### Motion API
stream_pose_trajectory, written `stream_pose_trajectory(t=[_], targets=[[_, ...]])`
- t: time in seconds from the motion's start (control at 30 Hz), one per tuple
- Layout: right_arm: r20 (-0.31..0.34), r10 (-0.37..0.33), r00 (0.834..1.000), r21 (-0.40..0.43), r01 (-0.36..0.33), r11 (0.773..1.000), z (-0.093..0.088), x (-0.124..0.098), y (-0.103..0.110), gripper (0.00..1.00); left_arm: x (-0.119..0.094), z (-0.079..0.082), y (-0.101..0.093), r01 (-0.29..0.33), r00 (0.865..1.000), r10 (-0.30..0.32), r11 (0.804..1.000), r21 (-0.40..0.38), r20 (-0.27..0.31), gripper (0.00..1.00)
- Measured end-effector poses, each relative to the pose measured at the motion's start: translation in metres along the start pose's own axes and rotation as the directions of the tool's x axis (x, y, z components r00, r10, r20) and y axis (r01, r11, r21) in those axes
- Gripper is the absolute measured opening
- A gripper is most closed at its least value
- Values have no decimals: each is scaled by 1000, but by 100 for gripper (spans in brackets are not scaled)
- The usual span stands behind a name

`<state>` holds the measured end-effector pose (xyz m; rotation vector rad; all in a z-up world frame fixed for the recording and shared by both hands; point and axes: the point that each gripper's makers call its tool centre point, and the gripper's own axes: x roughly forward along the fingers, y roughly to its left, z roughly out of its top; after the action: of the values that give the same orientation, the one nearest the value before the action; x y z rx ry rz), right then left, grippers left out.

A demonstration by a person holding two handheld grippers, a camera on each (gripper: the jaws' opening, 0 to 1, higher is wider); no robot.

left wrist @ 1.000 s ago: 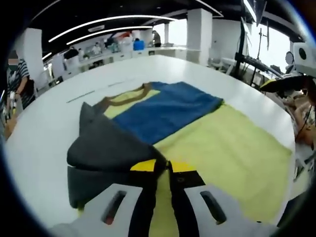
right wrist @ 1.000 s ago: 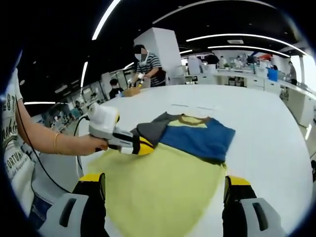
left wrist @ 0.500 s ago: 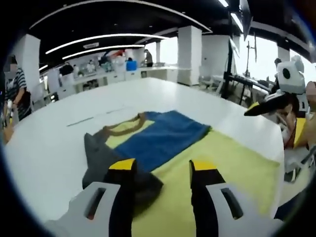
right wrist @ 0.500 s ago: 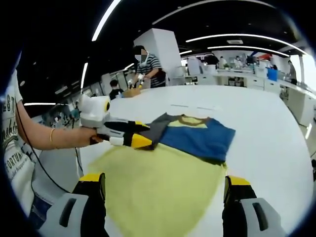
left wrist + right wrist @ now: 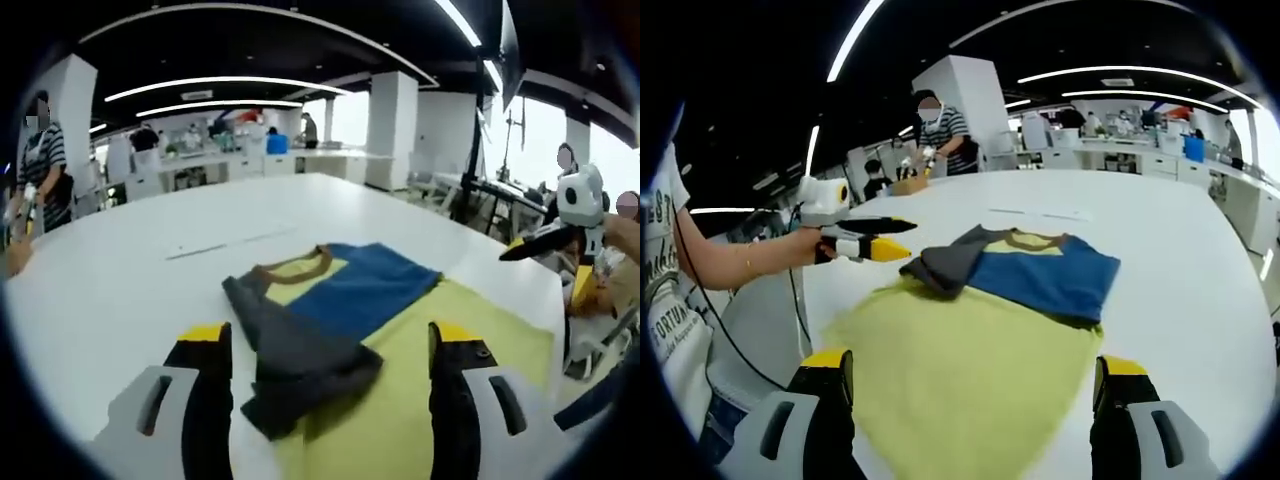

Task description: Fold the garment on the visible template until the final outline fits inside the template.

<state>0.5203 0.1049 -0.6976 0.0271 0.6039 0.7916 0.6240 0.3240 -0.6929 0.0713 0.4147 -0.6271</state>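
Yellow fabric, the body of the garment (image 5: 980, 350), lies spread flat on the white table (image 5: 1180, 240), with a blue panel (image 5: 1045, 280) folded over its far end and a dark grey sleeve (image 5: 945, 265) lying folded in on top, beside the brown-trimmed collar (image 5: 295, 266). In my judgement the fold is only partly done: one sleeve is in and the upper part is doubled over, but the broad yellow lower half remains unfolded and reaches almost to the table edge. Two thin line marks (image 5: 225, 242) show on the table beyond the shirt; whether they belong to the template I cannot tell, so I cannot judge the fit of the outline against it.

Both tools are free of the cloth. In the left gripper view the left gripper (image 5: 325, 345) has its jaws wide apart and holds nothing, hanging above the grey sleeve. In the right gripper view the right gripper (image 5: 975, 375) is likewise spread wide and empty, above the near yellow hem. That view also shows the left gripper held off to the side of the garment, not touching it.
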Motion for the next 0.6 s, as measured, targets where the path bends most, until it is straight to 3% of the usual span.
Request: stream_pose_trajectory(t=[0.4, 0.6], targets=[[-15, 7, 1000, 7, -7, 1000, -4, -1, 3, 99, -28, -15, 45, -76, 997, 76, 995, -70, -8, 81], [-18, 4, 1000, 11, -4, 1000, -4, 0, 3, 99, -36, -26, 58, -98, 995, 96, 993, -65, -32, 77]])
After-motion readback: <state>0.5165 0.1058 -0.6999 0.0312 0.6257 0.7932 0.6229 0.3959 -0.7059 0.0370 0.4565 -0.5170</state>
